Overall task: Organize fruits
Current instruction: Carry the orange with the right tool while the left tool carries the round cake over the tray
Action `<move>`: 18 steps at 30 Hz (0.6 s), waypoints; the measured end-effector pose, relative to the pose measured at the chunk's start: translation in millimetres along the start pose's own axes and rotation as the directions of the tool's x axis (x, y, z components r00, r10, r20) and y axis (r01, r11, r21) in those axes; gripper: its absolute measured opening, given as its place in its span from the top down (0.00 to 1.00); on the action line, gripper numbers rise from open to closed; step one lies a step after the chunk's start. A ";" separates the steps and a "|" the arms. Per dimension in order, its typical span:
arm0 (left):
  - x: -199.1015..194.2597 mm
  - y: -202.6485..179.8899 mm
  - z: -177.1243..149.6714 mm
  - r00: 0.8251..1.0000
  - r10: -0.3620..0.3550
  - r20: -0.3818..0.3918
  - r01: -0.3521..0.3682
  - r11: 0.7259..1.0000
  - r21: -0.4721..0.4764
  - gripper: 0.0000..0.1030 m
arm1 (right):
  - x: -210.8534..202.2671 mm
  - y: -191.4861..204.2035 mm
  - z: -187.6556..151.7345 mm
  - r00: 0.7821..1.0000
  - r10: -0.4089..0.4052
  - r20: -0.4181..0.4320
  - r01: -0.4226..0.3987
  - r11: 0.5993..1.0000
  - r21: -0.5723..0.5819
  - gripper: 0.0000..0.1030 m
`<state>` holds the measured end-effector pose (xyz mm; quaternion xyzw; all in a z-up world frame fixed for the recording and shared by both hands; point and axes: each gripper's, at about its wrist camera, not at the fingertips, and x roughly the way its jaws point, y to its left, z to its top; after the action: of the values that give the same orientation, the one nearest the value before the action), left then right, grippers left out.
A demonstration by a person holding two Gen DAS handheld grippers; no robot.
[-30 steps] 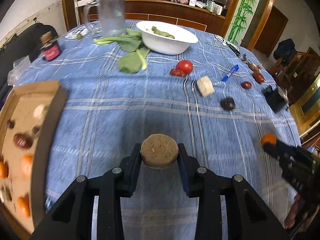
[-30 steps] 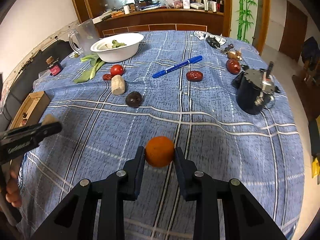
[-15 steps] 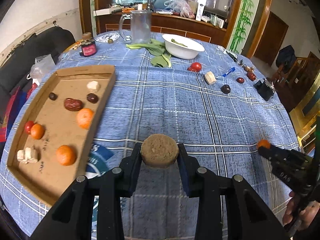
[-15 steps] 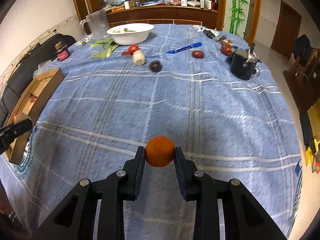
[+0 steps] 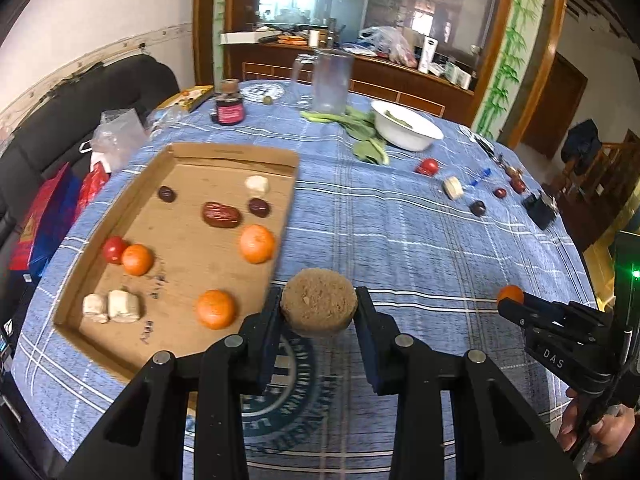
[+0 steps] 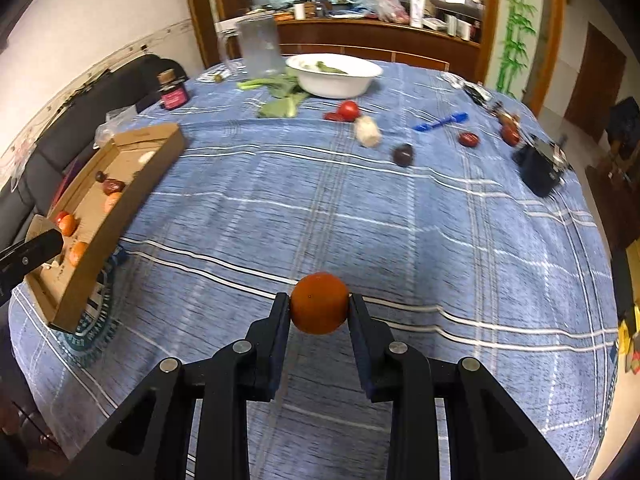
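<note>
My left gripper (image 5: 319, 312) is shut on a round brown cake-like piece (image 5: 319, 306), held above the table just right of the cardboard tray (image 5: 224, 153). The tray holds several oranges, red dates, dark fruits, a tomato and pale chunks. My right gripper (image 6: 319, 308) is shut on an orange (image 6: 319, 303), held above the blue checked cloth; it also shows at the right of the left wrist view (image 5: 510, 294). The tray sits at the left in the right wrist view (image 6: 132, 138). A tomato (image 6: 349, 109), a pale chunk (image 6: 368, 130), a dark fruit (image 6: 402, 154) and a red date (image 6: 468, 139) lie on the far cloth.
A white bowl (image 6: 334, 76), leafy greens (image 6: 280, 102), a glass jug (image 6: 259, 45), a small jar (image 6: 173, 94), a blue pen (image 6: 440, 121) and a black holder (image 6: 540, 166) stand at the far side. A black sofa (image 5: 80, 108) with bags lies left of the table.
Both grippers pulled back from the far side and swung left; the tray came into full view in the left wrist view. Each still holds its item.
</note>
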<state>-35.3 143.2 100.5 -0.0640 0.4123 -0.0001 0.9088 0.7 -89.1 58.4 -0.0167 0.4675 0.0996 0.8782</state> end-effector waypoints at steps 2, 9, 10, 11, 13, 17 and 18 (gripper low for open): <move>-2.1 12.5 0.9 1.000 0.009 0.002 -0.009 1.000 -0.022 0.67 | 1.5 9.8 4.5 1.000 0.012 0.001 -0.012 1.000 -0.012 0.69; -4.7 65.9 6.6 0.998 0.070 0.004 -0.069 0.993 -0.100 0.67 | 9.3 55.7 29.4 0.998 0.059 0.010 -0.058 0.995 -0.085 0.69; -4.0 73.6 8.0 0.997 0.080 0.002 -0.080 0.991 -0.110 0.67 | 10.2 61.7 33.1 0.998 0.066 0.012 -0.064 0.993 -0.096 0.69; -4.2 84.5 9.6 0.996 0.095 0.003 -0.094 0.988 -0.123 0.67 | 11.5 70.8 38.4 0.997 0.076 0.016 -0.074 0.991 -0.111 0.69; -4.2 100.1 12.0 0.993 0.116 0.004 -0.114 0.984 -0.136 0.67 | 14.6 84.6 47.7 0.995 0.094 0.019 -0.091 0.988 -0.128 0.69; -0.7 129.6 19.1 0.988 0.155 0.000 -0.153 0.976 -0.152 0.67 | 21.4 113.9 67.4 0.990 0.142 0.022 -0.137 0.979 -0.148 0.69; 1.0 136.5 21.7 0.987 0.161 -0.002 -0.160 0.975 -0.152 0.67 | 22.6 119.6 70.7 0.989 0.148 0.022 -0.142 0.978 -0.154 0.69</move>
<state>-25.5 281.1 98.0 -0.0993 0.4100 0.1050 0.9006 47.9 40.4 87.2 -0.0479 0.4436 0.1991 0.8725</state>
